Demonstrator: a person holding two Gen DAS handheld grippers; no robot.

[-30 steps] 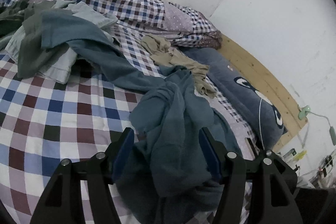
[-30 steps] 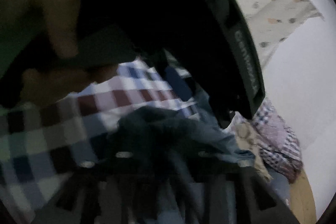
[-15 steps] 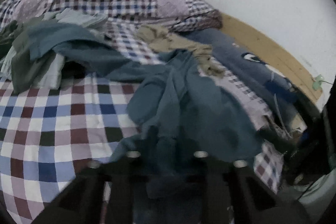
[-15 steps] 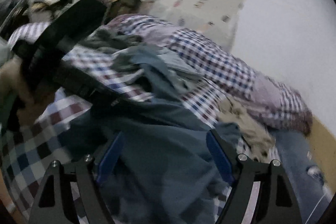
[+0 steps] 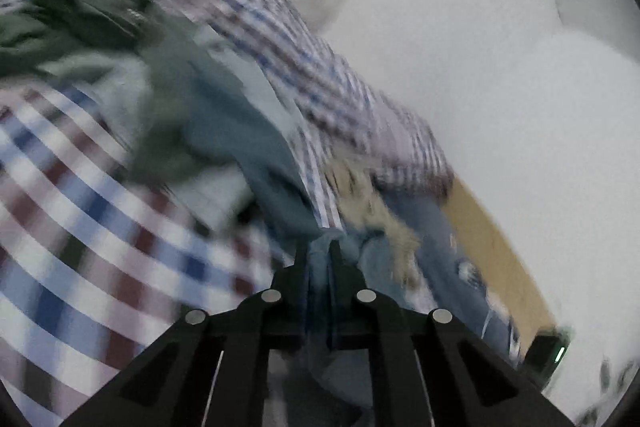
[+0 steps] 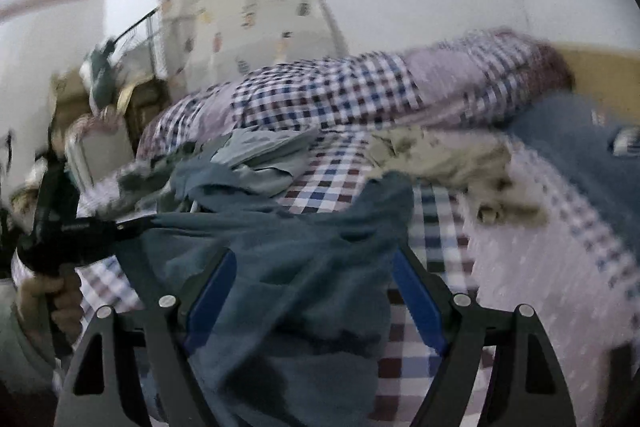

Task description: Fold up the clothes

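Teal-blue cloth, the garment (image 6: 288,267) being folded, hangs stretched above the checked bedsheet (image 6: 404,359) with one edge clamped between the nearly closed fingers of the left gripper (image 5: 319,259) (seen from the right wrist view, that gripper (image 6: 132,223) pinches the cloth's far left corner, a hand (image 6: 60,295) below it). Its lower bulk drapes loosely in the wide gap between the spread blue-padded fingers (image 6: 416,299) of the right gripper (image 6: 312,291), which stand apart and grip nothing. Beyond the garment on the bedsheet lie a pile of grey-blue clothes (image 6: 260,155), a crumpled khaki piece (image 6: 452,155) and, farther back, a checked quilt (image 6: 340,91).
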